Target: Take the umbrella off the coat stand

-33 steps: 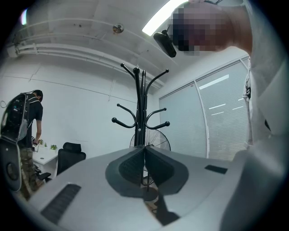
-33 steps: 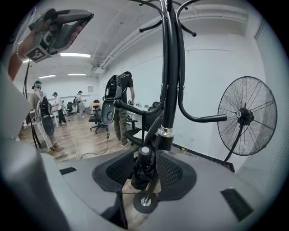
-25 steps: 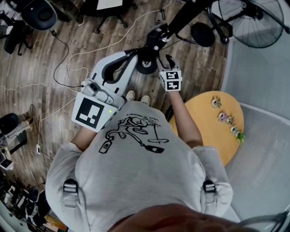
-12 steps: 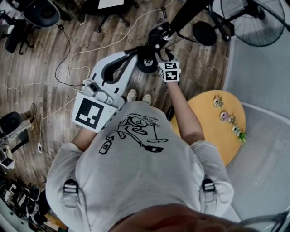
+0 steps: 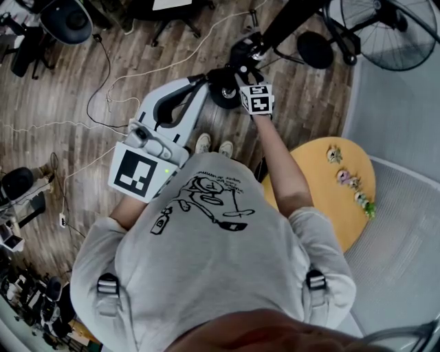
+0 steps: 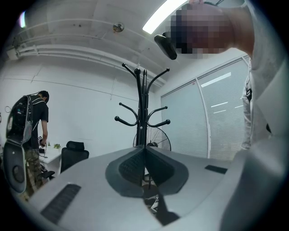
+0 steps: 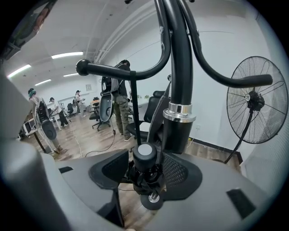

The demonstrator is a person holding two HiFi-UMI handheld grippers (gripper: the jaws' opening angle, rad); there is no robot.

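Observation:
A black coat stand (image 7: 180, 67) fills the right gripper view, its curved hooks spreading to both sides. A folded black umbrella (image 7: 146, 169) hangs by a thin strap from the left hook, round handle cap up. My right gripper (image 7: 146, 176) has the umbrella between its jaws, which are opening; a gap shows beside the handle. In the head view the right gripper (image 5: 240, 69) is at the stand (image 5: 275, 31), by the umbrella (image 5: 242, 53). My left gripper (image 5: 199, 84) is held level and short of the stand, its pads (image 6: 135, 164) shut together on nothing.
A round wooden table (image 5: 323, 199) with small figurines (image 5: 347, 179) stands at my right. A standing fan (image 5: 385, 27) is behind the coat stand. Cables cross the wood floor (image 5: 103, 75). Office chairs (image 5: 65, 20) and people (image 7: 115, 97) are farther off.
My right gripper has pushed forward and down toward the stand's pole, bringing the umbrella between its jaws. The left gripper has kept still.

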